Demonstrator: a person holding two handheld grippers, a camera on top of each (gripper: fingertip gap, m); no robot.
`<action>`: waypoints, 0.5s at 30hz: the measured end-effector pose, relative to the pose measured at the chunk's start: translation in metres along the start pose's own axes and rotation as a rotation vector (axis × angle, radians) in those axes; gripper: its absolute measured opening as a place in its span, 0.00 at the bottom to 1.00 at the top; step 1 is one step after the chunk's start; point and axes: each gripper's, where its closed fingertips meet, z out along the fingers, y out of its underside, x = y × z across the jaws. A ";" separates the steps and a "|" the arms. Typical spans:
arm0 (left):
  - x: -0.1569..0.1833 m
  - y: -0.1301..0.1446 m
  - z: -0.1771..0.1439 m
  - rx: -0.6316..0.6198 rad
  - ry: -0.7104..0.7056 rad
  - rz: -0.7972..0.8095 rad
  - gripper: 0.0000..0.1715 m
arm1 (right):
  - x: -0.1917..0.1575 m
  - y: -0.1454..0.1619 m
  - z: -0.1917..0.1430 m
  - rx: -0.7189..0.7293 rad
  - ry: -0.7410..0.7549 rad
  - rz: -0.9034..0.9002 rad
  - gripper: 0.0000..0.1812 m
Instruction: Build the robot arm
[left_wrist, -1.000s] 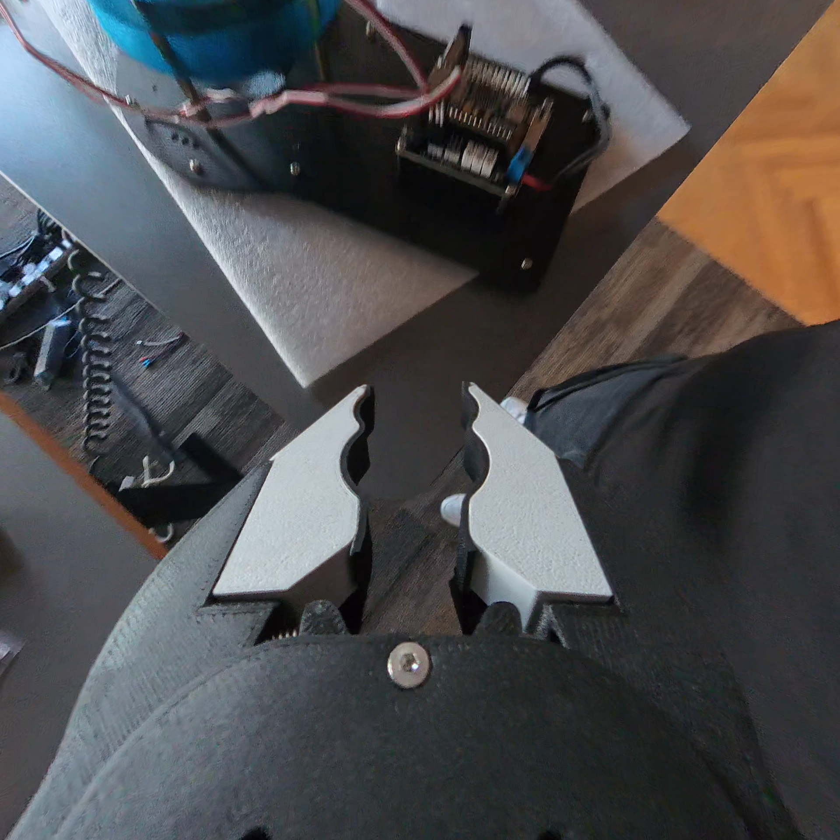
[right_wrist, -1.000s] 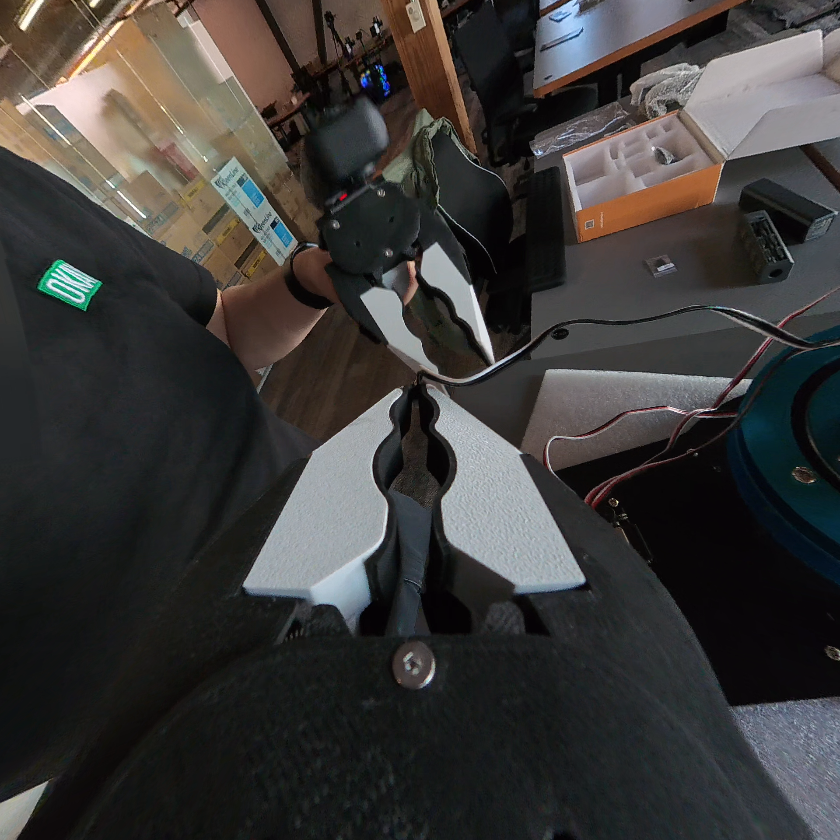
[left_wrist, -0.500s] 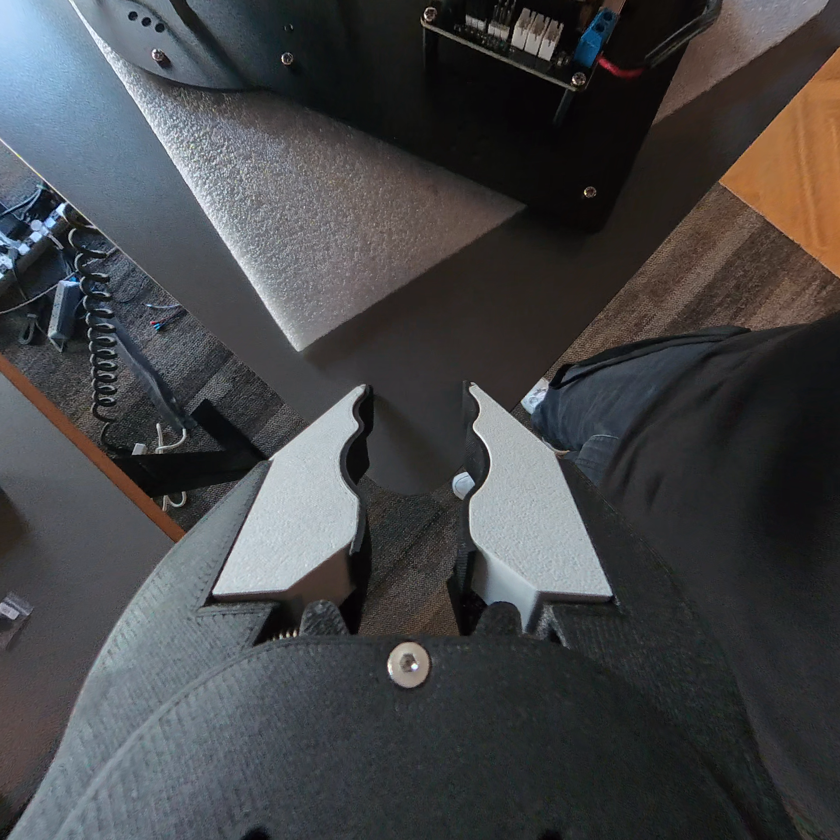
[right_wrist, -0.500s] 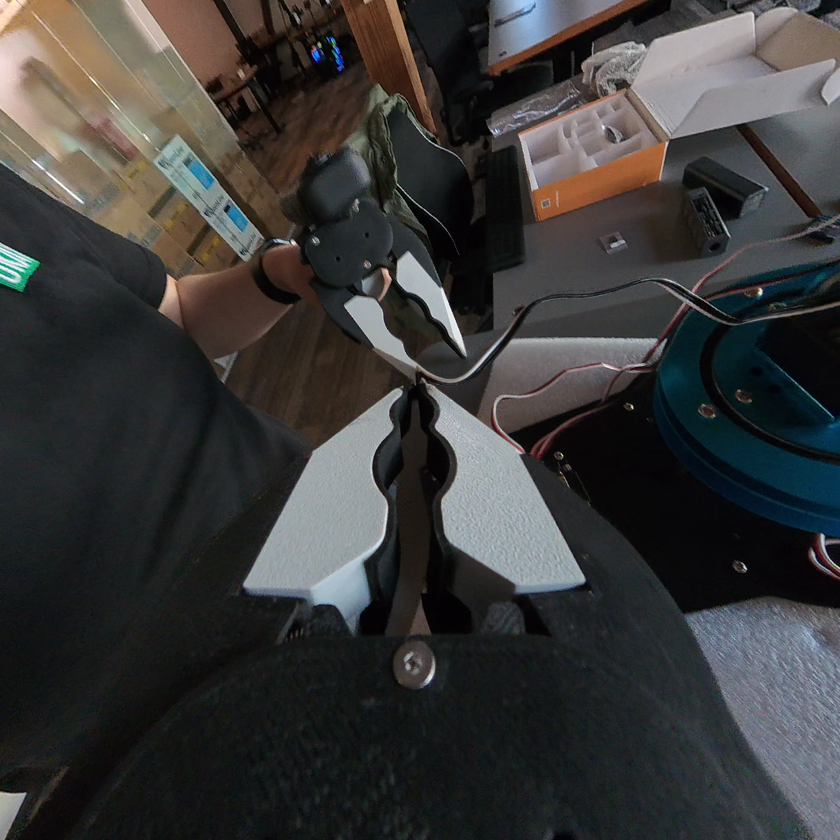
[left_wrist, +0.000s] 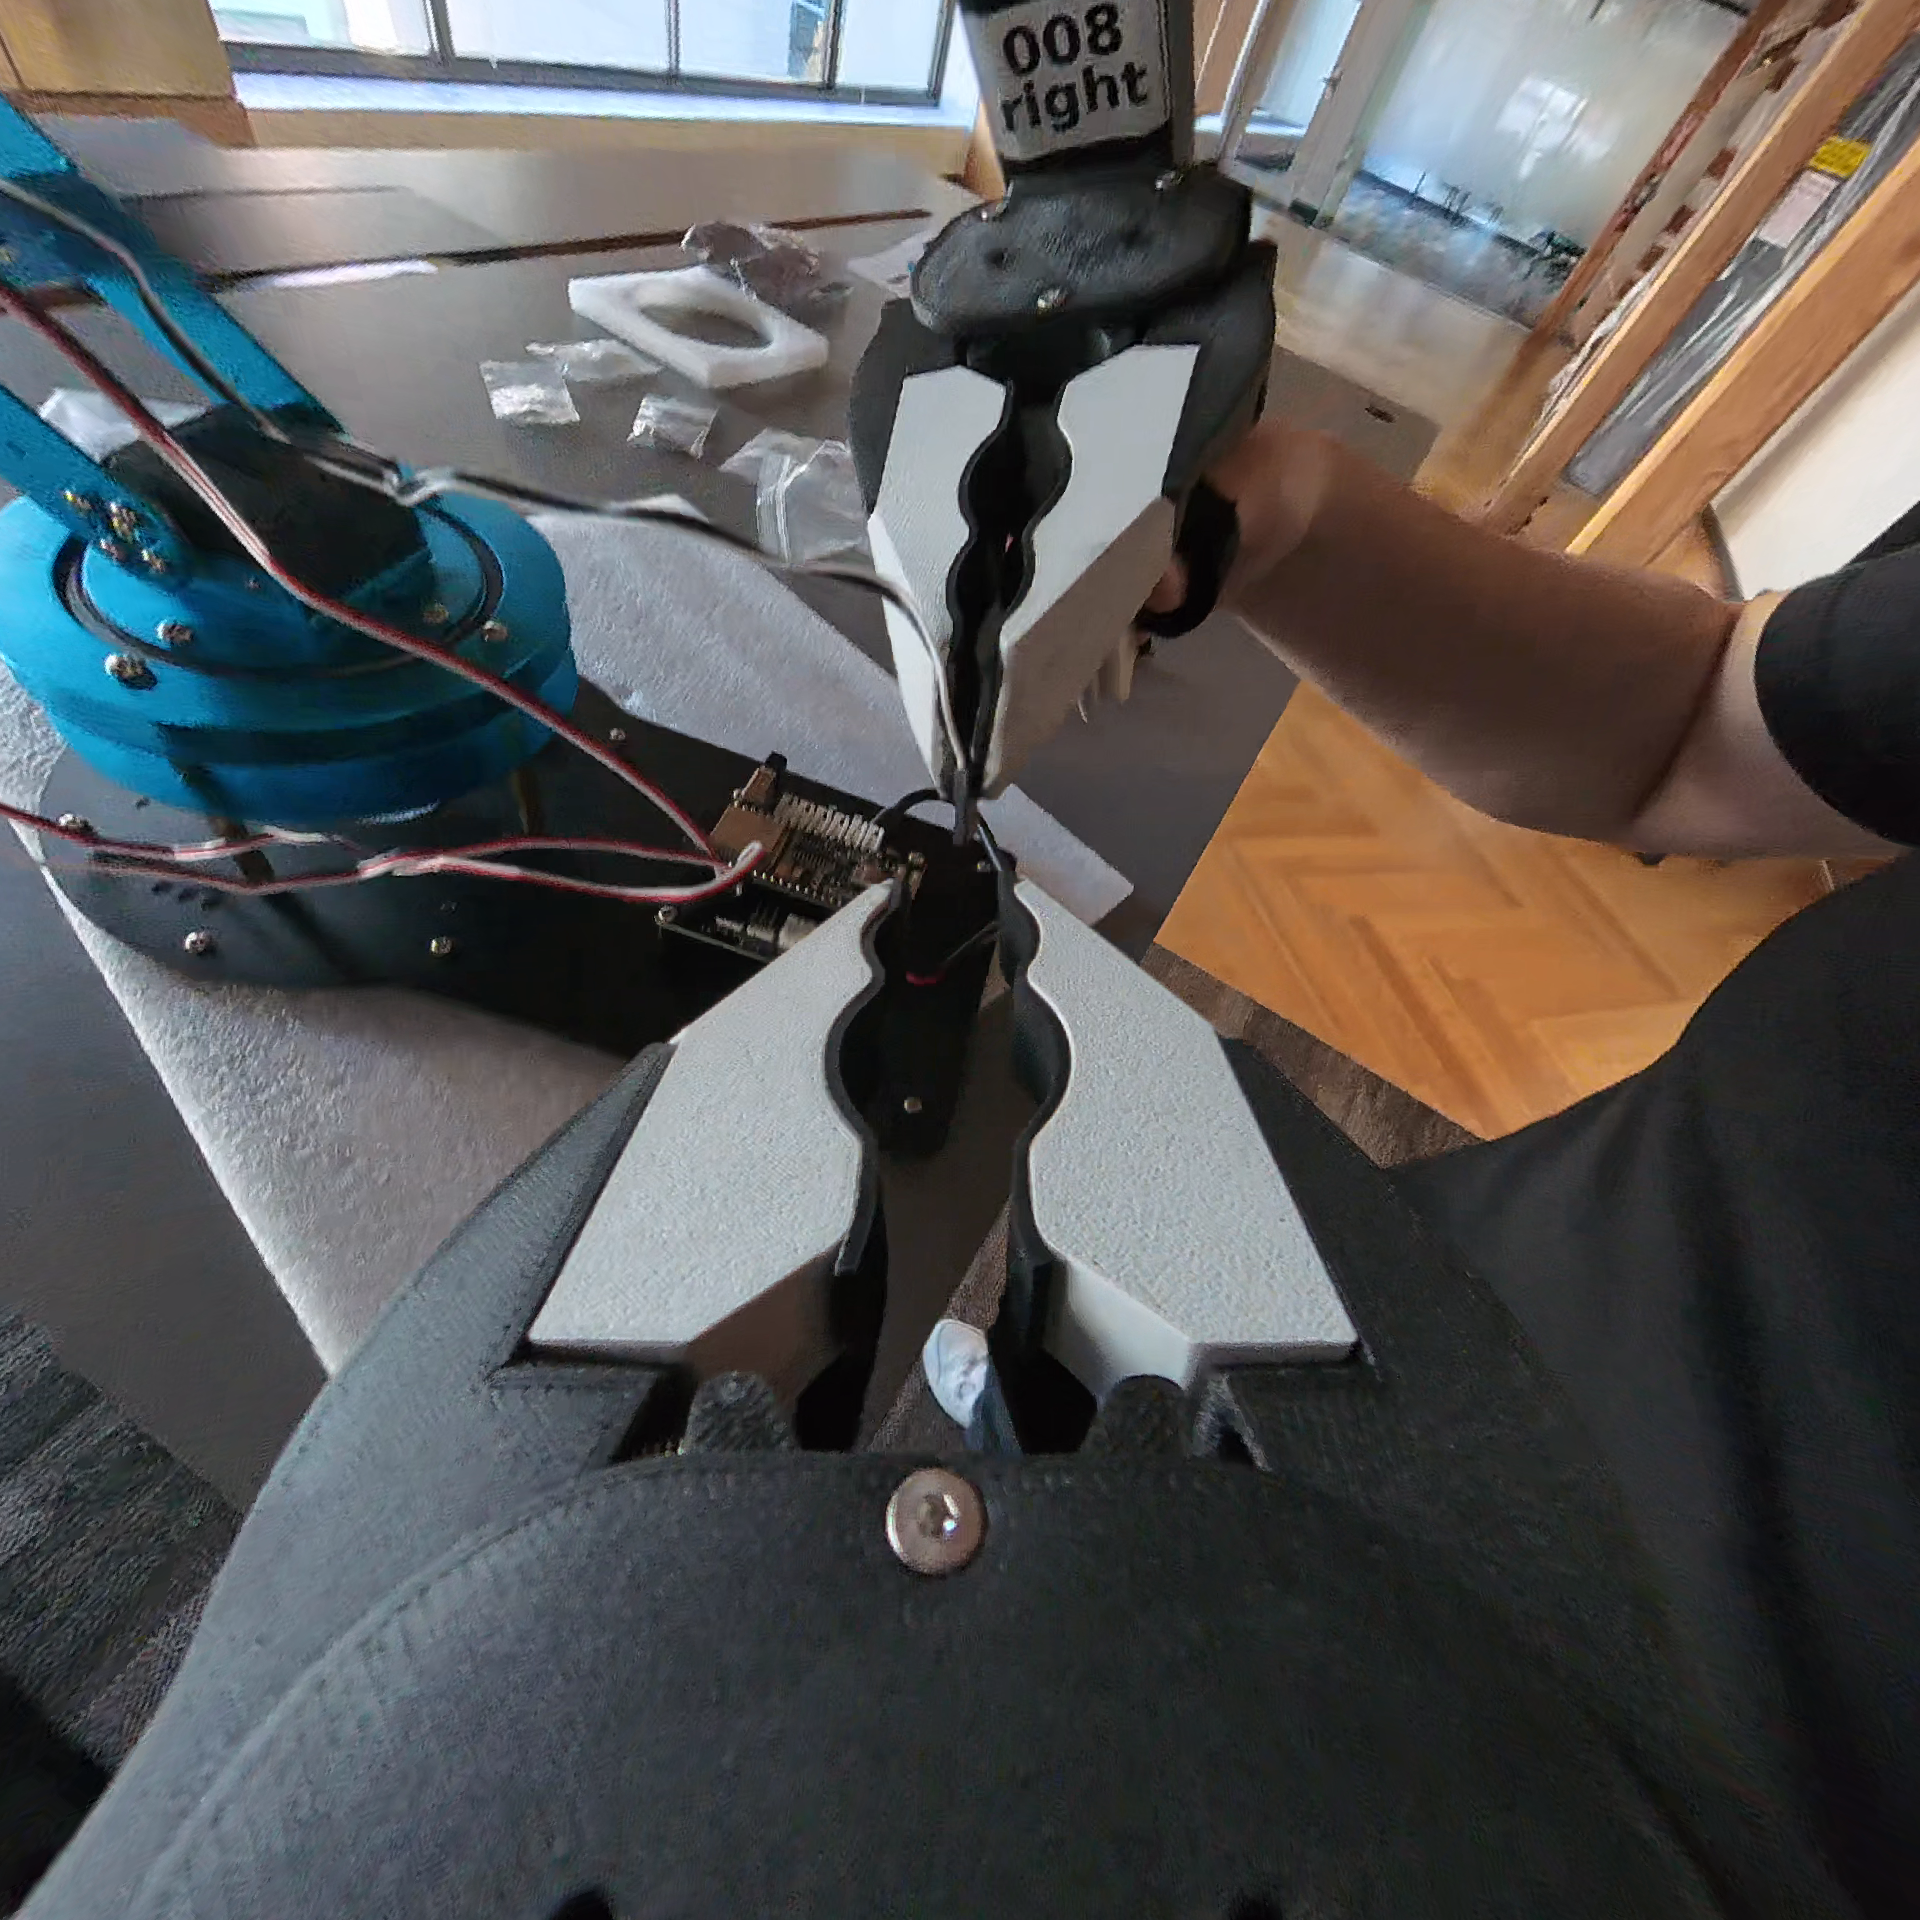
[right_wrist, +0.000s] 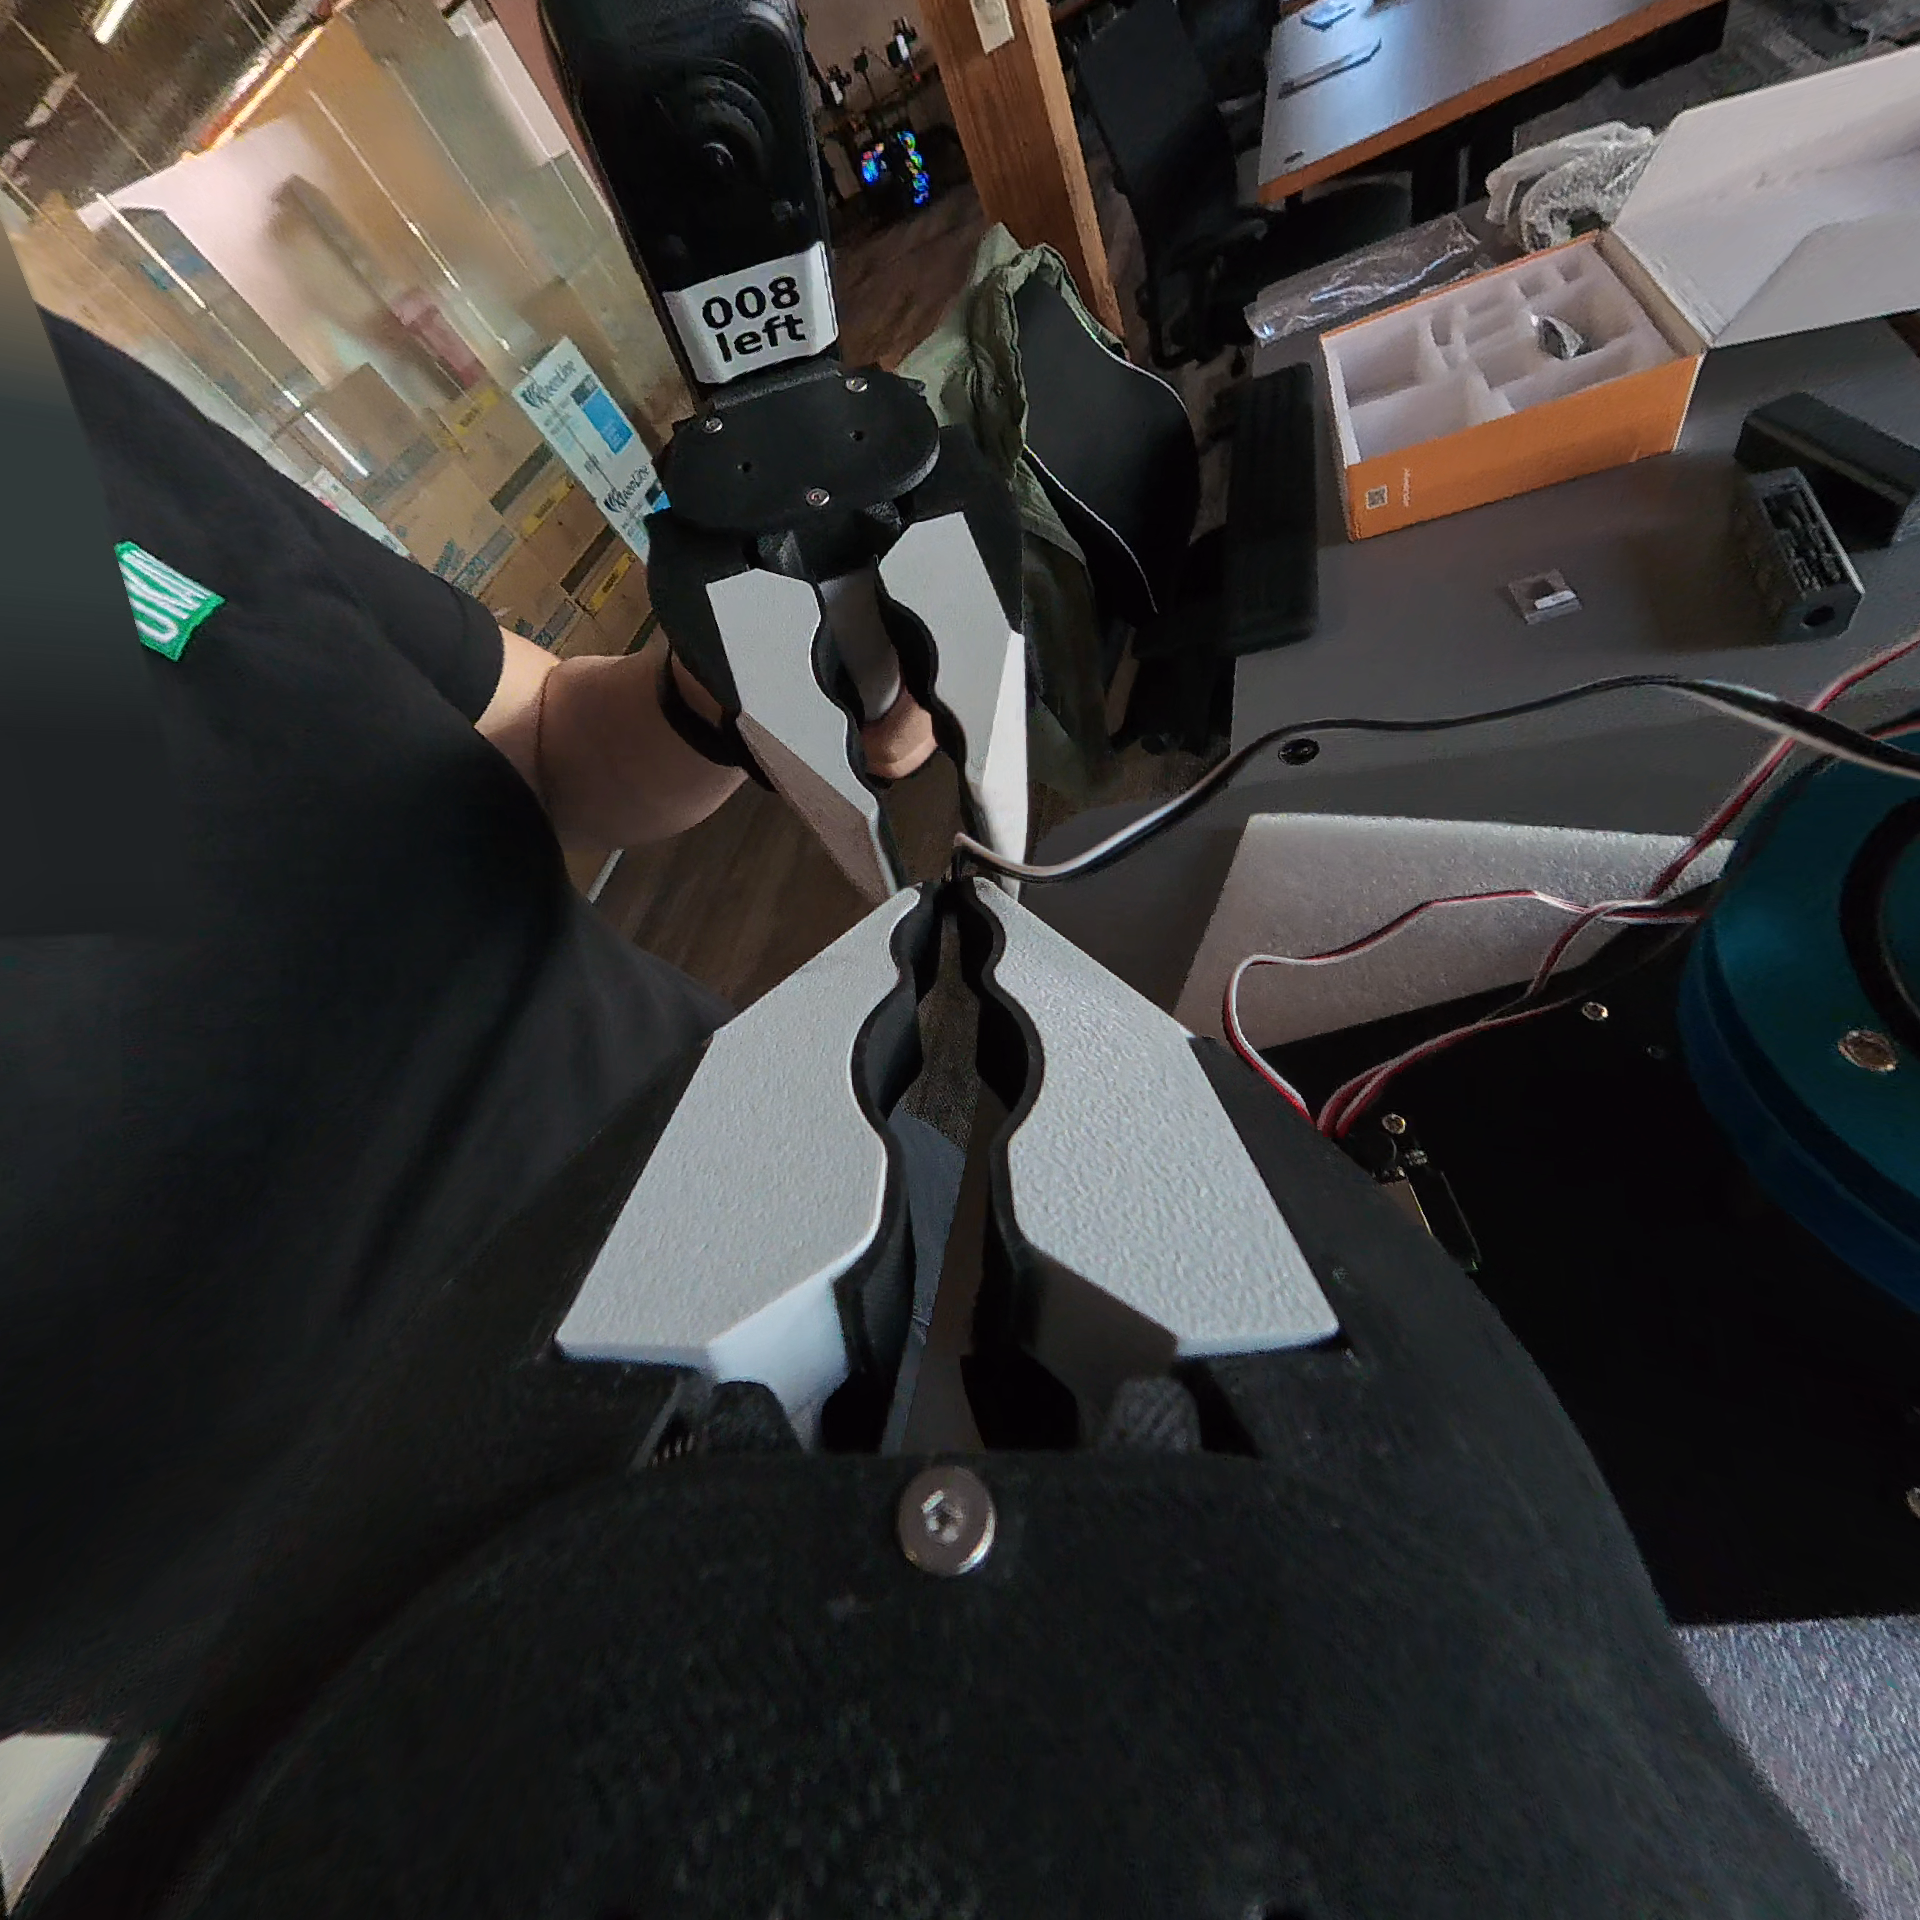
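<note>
at far left, round blue metal base of a small robot arm (left_wrist: 260, 644), standing on flat black plate (left_wrist: 312, 935) over grey foam sheet (left_wrist: 364, 1091). further right, dark circuit board with white connectors (left_wrist: 821, 852), reached by twisted red-and-white wires (left_wrist: 520, 862). in the middle, left gripper (left_wrist: 951, 894) released, fingers a little apart, nothing clearly pinched between them, tips just over the corner of the board. directly opposite, right gripper (left_wrist: 966, 769) clenched on thin black-and-white wire (right_wrist: 1507, 691), pinched at the free end, with the rest hanging in a slack curve back toward the blue base. tips of both grippers nearly touching.

probably very light and limp, with a small fragile end; best taken on the insulation just behind that end, and never tugged hard.

at right, table edge close beside the plate, then bare forearm (left_wrist: 1455, 665) and wooden parquet floor (left_wrist: 1403, 883). open room mostly there and upward; crowded with wires toward the left.
</note>
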 end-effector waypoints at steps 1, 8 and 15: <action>0.000 -0.002 0.002 0.001 -0.002 0.012 0.08 | -0.001 -0.001 0.000 -0.001 -0.007 -0.004 0.00; 0.004 -0.007 0.008 0.009 -0.001 0.062 0.00 | -0.003 -0.002 -0.003 0.006 -0.031 -0.017 0.00; 0.002 -0.008 0.010 0.014 -0.013 0.062 0.00 | 0.000 0.000 -0.003 -0.007 -0.057 -0.036 0.01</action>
